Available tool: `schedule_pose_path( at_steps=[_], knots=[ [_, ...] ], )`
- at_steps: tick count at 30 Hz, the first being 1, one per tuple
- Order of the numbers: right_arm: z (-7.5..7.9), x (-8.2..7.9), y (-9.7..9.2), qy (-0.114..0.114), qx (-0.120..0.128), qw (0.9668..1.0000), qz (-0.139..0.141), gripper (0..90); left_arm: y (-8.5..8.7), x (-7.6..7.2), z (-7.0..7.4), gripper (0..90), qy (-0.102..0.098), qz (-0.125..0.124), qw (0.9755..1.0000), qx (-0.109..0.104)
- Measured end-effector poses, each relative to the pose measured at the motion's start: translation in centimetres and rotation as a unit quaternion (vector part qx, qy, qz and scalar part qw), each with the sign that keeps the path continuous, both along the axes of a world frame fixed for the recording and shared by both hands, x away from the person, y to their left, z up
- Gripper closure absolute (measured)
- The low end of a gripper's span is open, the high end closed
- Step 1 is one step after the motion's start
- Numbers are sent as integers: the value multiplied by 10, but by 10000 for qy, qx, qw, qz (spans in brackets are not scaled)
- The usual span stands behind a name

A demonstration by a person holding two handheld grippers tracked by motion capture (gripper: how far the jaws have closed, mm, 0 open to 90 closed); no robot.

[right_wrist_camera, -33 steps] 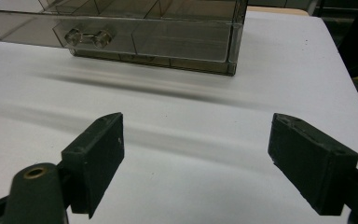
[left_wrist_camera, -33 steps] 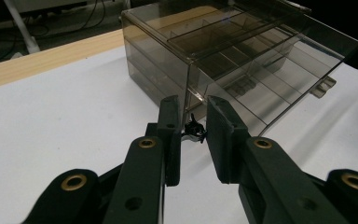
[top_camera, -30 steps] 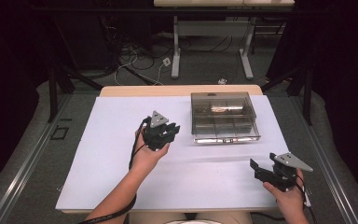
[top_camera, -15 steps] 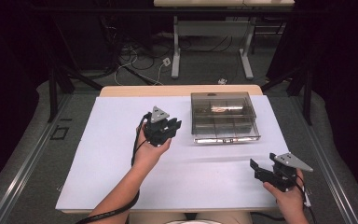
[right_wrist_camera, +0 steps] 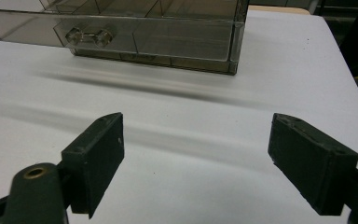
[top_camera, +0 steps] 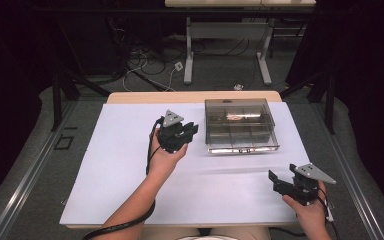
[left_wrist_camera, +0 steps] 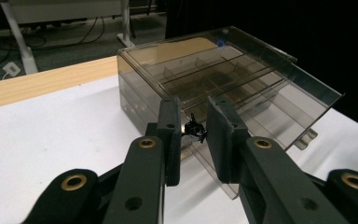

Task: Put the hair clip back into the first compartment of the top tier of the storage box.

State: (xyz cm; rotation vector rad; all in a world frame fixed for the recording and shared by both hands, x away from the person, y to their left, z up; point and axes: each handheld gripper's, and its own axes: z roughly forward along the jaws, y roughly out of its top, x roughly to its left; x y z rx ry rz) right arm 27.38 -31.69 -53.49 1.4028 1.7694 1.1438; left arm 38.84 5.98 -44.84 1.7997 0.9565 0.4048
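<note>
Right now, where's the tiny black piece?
In the left gripper view, the black piece sits pinched between the jaws of the left gripper, just in front of the near corner of the clear box.

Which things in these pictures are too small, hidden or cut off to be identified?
- Left gripper view: the tiny black item held between the jaws of the left tool is too small to name.
- High view: the pale object inside the clear box is blurred by the tinted lid.
- Right gripper view: the picture's upper edge cuts off the box's top.
</note>
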Motion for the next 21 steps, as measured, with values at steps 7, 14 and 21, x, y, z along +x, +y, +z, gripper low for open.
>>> schedule_pose_path(
  at_steps=[7, 14, 21],
  knots=[
    [0, 0, 0, -2, 4, 10000, 0, 181, -7, 2, 0, 760, 23, -43, 10000, -35],
    [0, 0, 0, 2, 18, 10000, 7, 181, -15, 4, 0, 760, 22, -74, 10000, -46],
    [0, 0, 0, -2, 4, 10000, 13, 181, -25, 5, 1, 760, 15, -122, 9999, -65]
  ],
)
